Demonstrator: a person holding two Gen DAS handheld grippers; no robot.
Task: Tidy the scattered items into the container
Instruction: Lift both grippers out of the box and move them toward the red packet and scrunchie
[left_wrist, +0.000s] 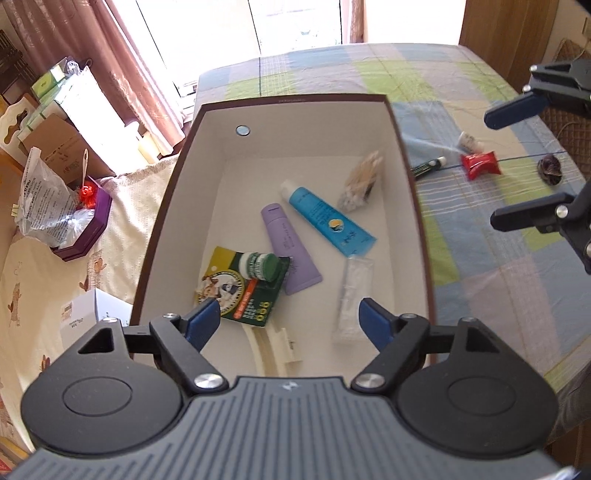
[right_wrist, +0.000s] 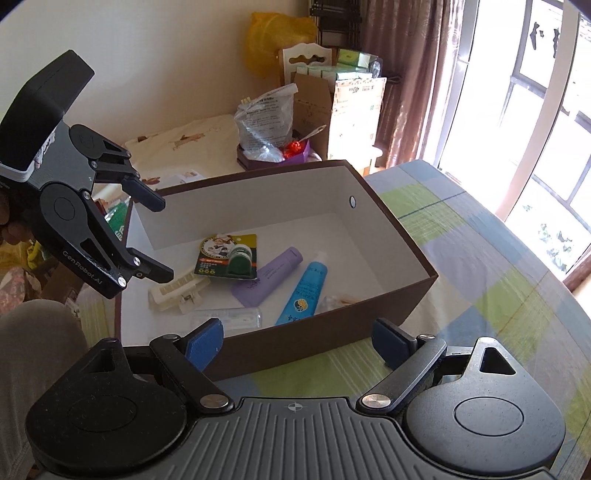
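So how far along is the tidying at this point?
Mostly done. The box already holds the blue tube, purple tube, green blister pack, cotton swabs, cream clip and clear packet. Both claws, left and right, are open and empty. Left on the cloth: green stick, red packet, white item, dark item.

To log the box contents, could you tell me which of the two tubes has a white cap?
The blue tube; the purple tube beside it has a purple cap.
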